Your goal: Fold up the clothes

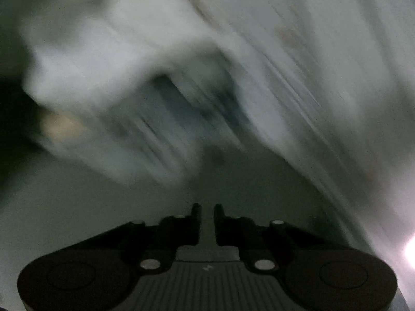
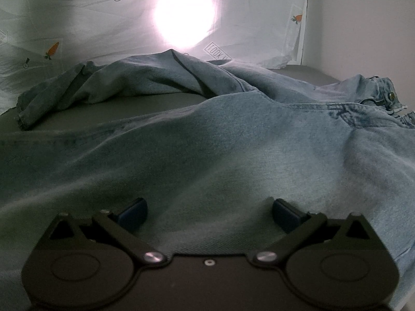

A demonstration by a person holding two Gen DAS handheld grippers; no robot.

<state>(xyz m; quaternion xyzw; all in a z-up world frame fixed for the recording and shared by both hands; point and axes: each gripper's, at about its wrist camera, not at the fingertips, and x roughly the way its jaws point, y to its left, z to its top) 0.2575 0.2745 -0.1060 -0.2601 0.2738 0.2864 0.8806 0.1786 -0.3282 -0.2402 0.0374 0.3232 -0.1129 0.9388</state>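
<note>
Light blue jeans (image 2: 207, 140) lie spread on a dark grey surface (image 2: 145, 103) in the right wrist view, one leg curving away to the far left, the waistband with a button (image 2: 391, 95) at the far right. My right gripper (image 2: 208, 213) is open, its blue-padded fingers (image 2: 133, 211) resting low over the denim, nothing between them. In the left wrist view my left gripper (image 1: 207, 213) has its jaws nearly together with a narrow gap and nothing visible between them. It points at a heavily motion-blurred pale mass (image 1: 124, 59); I cannot tell what it is.
A white curtain (image 2: 90, 20) with small carrot prints hangs behind the surface, with a bright light glare (image 2: 184, 18) through it. A plain wall (image 2: 363, 26) stands at the right. Blurred pale fabric with streaks (image 1: 311, 77) fills the left wrist view.
</note>
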